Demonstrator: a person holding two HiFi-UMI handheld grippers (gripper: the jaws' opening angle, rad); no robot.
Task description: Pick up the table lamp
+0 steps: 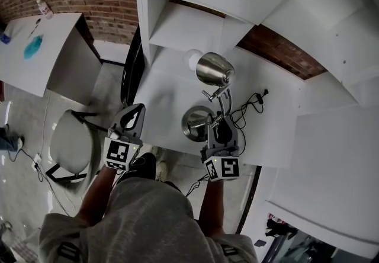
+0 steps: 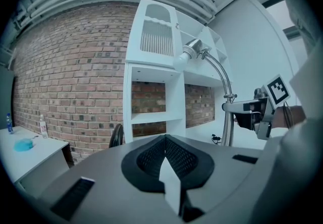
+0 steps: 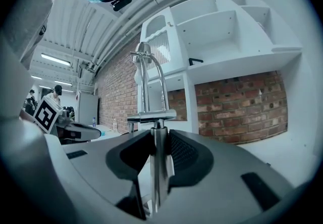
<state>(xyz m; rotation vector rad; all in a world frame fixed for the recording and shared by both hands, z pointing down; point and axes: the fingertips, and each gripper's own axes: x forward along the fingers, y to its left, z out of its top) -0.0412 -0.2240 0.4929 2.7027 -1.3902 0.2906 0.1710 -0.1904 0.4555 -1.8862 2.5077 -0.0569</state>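
One table lamp (image 1: 214, 69) standing upright over white bench (image 1: 278, 114), base near front edge, shade leaning toward shelf unit (image 1: 177, 25). Right hand-held gripper (image 3: 155, 140) clamping on lamp's metal stem. Left hand-held gripper (image 2: 164, 140) hovering at bench's front-left corner, apart from lamp, jaws resting together, holding nothing.

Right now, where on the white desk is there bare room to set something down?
Bare desk lies left of the table lamp, up to the shelf upright, and again right of the black cable toward the desk's right edge. The middle is crowded: the right gripper clamps the lamp's stem beside the cable.
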